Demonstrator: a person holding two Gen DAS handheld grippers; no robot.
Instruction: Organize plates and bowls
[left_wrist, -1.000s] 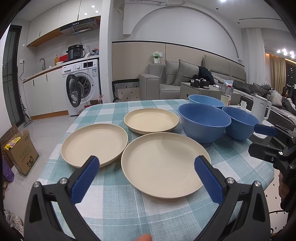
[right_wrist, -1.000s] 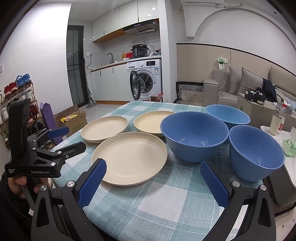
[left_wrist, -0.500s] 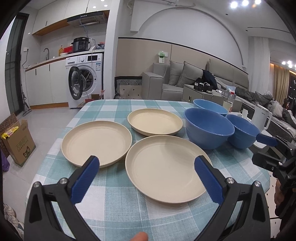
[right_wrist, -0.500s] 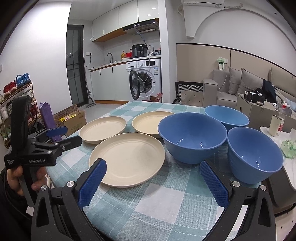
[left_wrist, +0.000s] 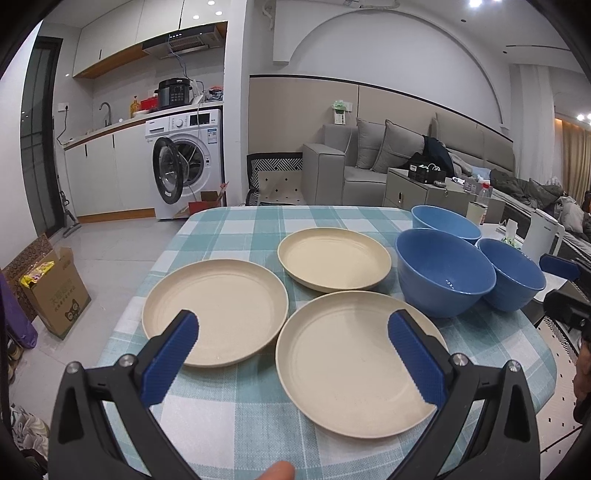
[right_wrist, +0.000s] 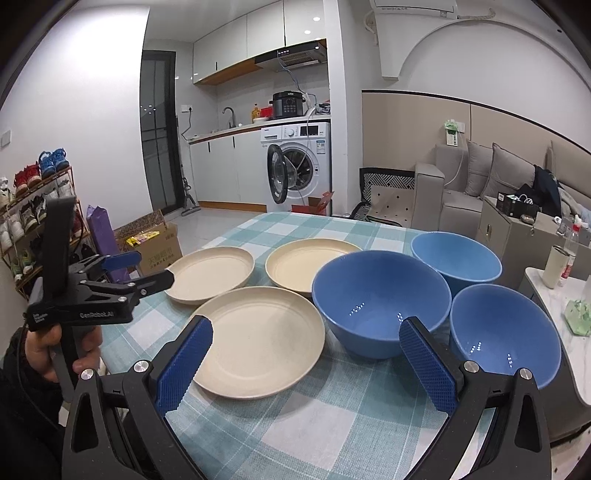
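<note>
Three cream plates lie on the checked table (left_wrist: 258, 417): a left one (left_wrist: 214, 310), a far one (left_wrist: 334, 258) and a near one (left_wrist: 358, 369). To their right stand three blue bowls: a large one (left_wrist: 443, 269), a far one (left_wrist: 445, 221) and a right one (left_wrist: 511, 273). My left gripper (left_wrist: 291, 321) hovers open above the near plates, holding nothing. My right gripper (right_wrist: 306, 328) is open too, above the near plate (right_wrist: 258, 332) and the large bowl (right_wrist: 376, 295). The left gripper (right_wrist: 155, 267) shows at the table's left edge, held by a hand.
A cardboard box (left_wrist: 55, 291) sits on the floor left of the table. A white kettle (left_wrist: 543, 236) and a cup (right_wrist: 557, 266) stand on a low side table to the right. Behind are a washing machine (left_wrist: 184, 166) with its door open and a sofa.
Both grippers drifted slightly, and the left one rose a little at the table's left edge. Plates and bowls have not moved. Both grippers stay open.
</note>
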